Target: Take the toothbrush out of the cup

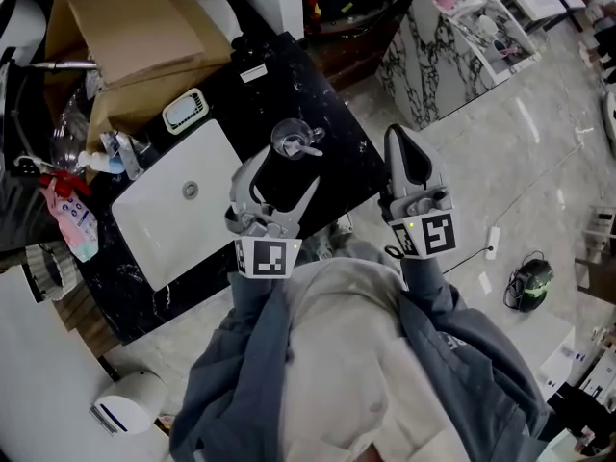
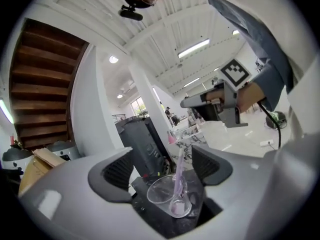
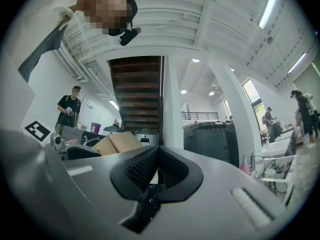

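Grey left gripper, jaws apart, near cup; right gripper's together

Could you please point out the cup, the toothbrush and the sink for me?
cup [image 2: 154, 193]: left gripper view, on its clear left wall.
toothbrush [image 2: 178, 172]: left gripper view, on the handle above the rim.
sink [image 1: 168, 224]: head view, on the bare white basin floor.

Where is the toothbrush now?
In the left gripper view the toothbrush stands in the clear cup on the black counter, ahead of the open left hand-held gripper; the head view shows the white sink to the cup's left.
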